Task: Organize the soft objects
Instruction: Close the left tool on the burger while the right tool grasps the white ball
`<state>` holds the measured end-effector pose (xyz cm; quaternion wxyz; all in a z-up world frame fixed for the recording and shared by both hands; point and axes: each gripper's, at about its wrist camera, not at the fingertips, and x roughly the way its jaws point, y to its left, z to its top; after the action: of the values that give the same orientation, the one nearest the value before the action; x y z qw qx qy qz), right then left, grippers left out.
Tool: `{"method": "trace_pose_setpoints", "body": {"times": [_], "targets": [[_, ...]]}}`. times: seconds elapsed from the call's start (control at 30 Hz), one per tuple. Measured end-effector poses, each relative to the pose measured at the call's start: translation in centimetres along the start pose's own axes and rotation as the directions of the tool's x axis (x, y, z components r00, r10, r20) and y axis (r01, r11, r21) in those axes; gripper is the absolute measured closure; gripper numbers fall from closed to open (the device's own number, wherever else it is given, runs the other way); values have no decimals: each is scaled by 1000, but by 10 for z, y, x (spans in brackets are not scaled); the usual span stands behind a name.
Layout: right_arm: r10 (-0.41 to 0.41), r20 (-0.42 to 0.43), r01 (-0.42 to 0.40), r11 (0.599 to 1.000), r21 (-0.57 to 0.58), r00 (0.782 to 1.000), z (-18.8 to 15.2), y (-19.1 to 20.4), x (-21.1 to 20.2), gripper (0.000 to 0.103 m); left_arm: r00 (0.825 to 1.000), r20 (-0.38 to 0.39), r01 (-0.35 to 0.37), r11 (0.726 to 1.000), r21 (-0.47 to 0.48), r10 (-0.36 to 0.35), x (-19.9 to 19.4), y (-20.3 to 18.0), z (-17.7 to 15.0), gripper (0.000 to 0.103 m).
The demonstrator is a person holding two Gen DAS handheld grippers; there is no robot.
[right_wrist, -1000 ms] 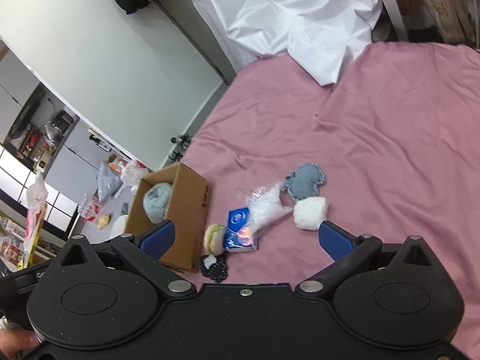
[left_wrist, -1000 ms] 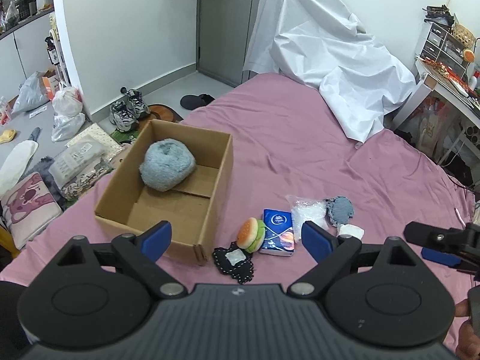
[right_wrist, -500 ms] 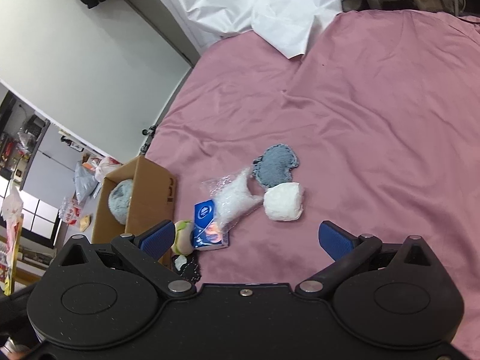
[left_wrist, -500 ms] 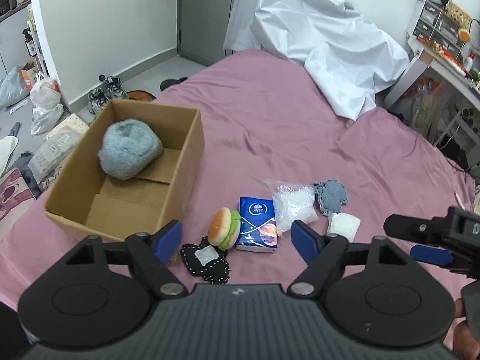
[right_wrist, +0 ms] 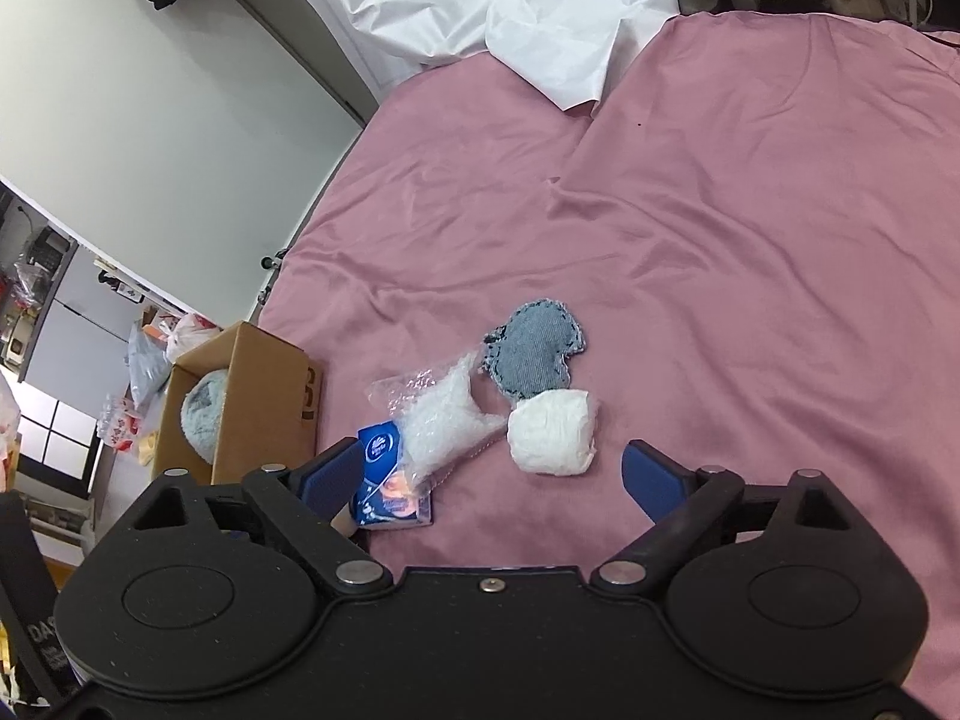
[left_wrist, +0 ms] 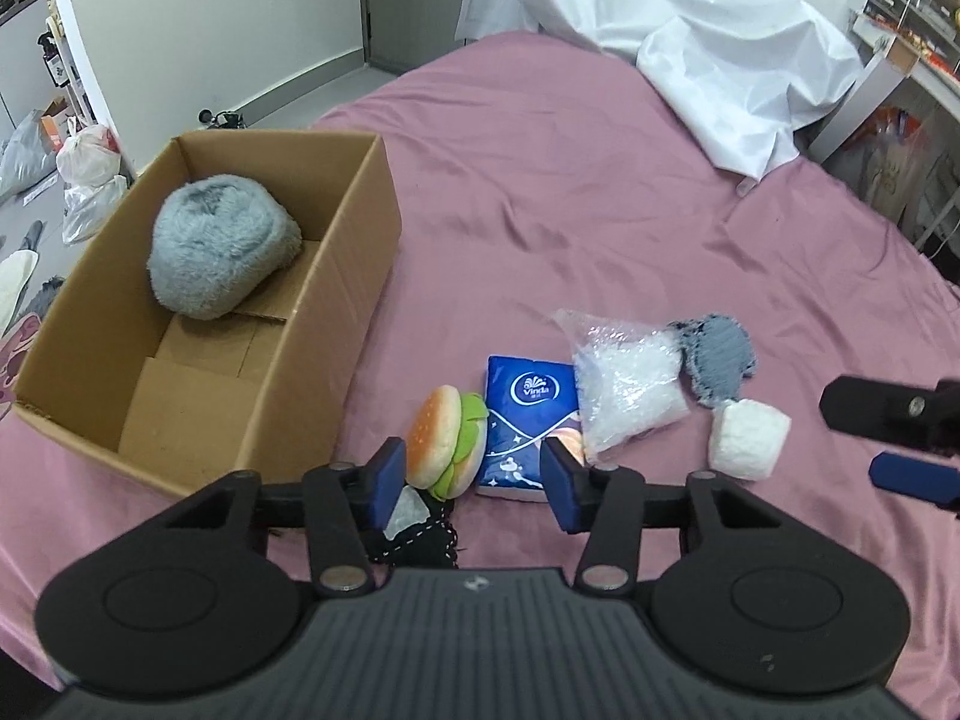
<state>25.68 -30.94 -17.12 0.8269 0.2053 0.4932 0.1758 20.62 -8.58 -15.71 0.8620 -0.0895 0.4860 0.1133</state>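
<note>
A cardboard box (left_wrist: 336, 324) stands on the pink bed and holds a fluffy grey-blue ball (left_wrist: 219, 246). Beside it lie a plush burger (left_wrist: 445, 435), a blue tissue pack (left_wrist: 528, 420), a clear bag of white filling (left_wrist: 627, 387), a denim pad (left_wrist: 717, 357), a white wad (left_wrist: 747, 441) and a black patch (left_wrist: 420, 534). My left gripper (left_wrist: 474, 483) is open, low over the burger and tissue pack. My right gripper (right_wrist: 489, 477) is open, just short of the white wad (right_wrist: 552, 432) and the bag (right_wrist: 444, 420); it also shows in the left wrist view (left_wrist: 894, 438).
A crumpled white sheet (left_wrist: 678, 42) lies at the far end of the bed (left_wrist: 570, 180). Bags and shoes clutter the floor on the left (left_wrist: 90, 168). A desk with shelves stands at the right (left_wrist: 900, 60).
My left gripper has moved forward and down towards the burger and tissue pack, its jaws narrower than before. My right gripper has moved closer to the white wad and bag.
</note>
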Motion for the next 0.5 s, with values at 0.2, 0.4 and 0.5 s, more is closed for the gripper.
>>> {"method": "trace_pose_setpoints", "body": {"times": [0.2,0.4,0.5], "targets": [[-4,-16,4,1000,0,1000,6,3,12,11,999,-25,-24,1000,14,24,22,-1,0,56],[-15,-18,16,998,56,1000,13,-7,23,12,998,-56,-33,999,4,34,38,2,1,70],[-18,-34,21,997,74,999,14,-10,32,17,998,-60,-29,1000,-3,29,41,5,3,78]]}}
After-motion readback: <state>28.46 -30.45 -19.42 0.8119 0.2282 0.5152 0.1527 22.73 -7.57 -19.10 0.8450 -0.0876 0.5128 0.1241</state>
